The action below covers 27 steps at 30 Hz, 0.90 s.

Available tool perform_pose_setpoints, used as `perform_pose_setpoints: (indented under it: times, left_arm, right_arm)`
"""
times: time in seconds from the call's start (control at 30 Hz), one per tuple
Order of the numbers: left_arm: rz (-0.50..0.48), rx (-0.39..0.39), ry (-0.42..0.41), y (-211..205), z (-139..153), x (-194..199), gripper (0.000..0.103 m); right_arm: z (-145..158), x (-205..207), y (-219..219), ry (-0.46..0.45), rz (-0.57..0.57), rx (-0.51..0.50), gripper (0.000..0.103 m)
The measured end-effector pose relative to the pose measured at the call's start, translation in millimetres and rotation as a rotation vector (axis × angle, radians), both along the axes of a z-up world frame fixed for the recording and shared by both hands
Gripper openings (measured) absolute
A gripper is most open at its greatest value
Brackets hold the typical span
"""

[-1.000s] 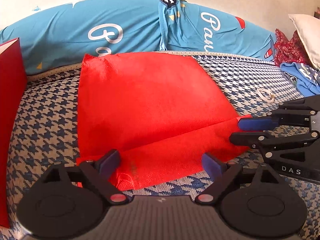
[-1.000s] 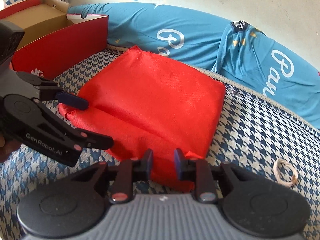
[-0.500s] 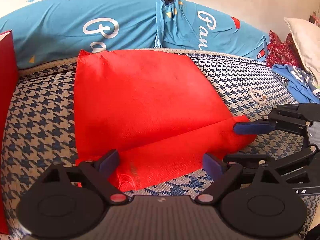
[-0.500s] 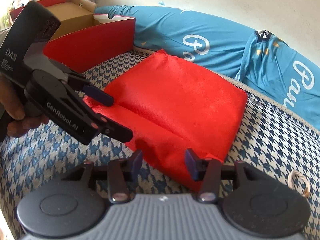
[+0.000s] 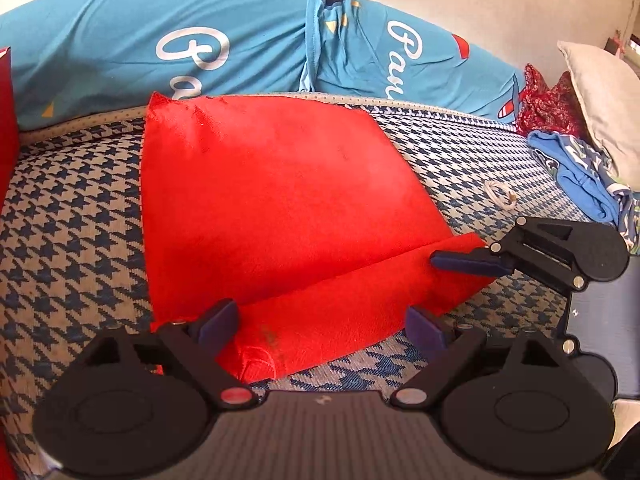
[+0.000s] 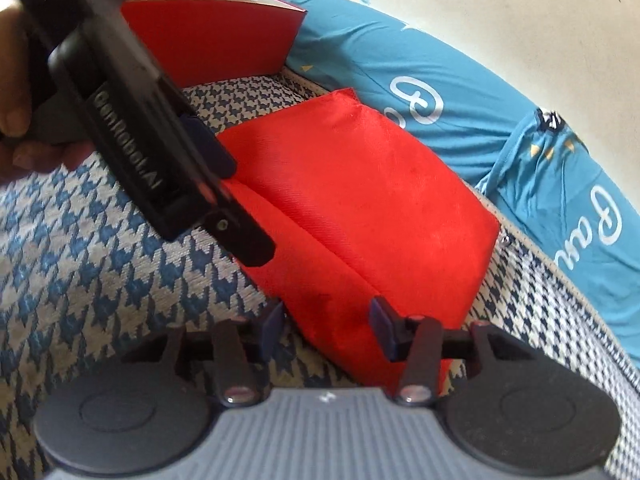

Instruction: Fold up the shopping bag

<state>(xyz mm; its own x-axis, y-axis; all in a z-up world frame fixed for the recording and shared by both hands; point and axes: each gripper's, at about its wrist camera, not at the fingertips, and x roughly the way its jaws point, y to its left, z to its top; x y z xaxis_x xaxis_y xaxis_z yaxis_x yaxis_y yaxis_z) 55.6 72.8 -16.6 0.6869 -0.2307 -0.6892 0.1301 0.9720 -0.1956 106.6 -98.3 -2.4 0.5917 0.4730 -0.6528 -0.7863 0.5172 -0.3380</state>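
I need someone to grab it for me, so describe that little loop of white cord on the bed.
Start at the long blue pillow along the wall, then come down onto the houndstooth bedcover. Right of the red shopping bag, the white cord loop lies alone on the bedcover, far smaller and paler than the neighbouring blue clothes.

**Two low wrist views crossing over one red bag**

The left wrist camera sits low over the houndstooth bed cover [image 5: 72, 216], looking forward past the left gripper [image 5: 322, 322] across the red shopping bag [image 5: 272, 208] to the blue bolster [image 5: 240, 36] and wall. The right wrist camera, equally near, looks past the right gripper [image 6: 326, 322] from the bag's [image 6: 360, 208] other near corner, angled leftward toward a red cardboard box [image 6: 208, 44]. Both views share bag, cover and bolster [image 6: 460, 80]; each sees the other gripper.
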Motion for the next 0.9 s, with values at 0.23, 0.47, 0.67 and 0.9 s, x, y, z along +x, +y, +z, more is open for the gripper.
perform_pose_setpoints:
  times: [0.23,0.47,0.67,0.9]
  left_arm:
    - [-0.157,0.186,-0.038,-15,-3,-7,0.089]
    - [-0.268,0.352,-0.097,-19,-4,-16,0.071]
    - [-0.32,0.41,-0.153,-9,-5,-21,0.049]
    - [-0.313,0.338,-0.112,-1,-3,-13,0.045]
  right_arm:
    - [6,15,-4,0.122,-0.056,0.048,0.044]
    - [13,28,-8,0.222,-0.108,0.103,0.045]
    - [19,39,-13,0.306,-0.154,0.153,0.045]
    - [23,41,-18,0.31,-0.118,0.175,0.046]
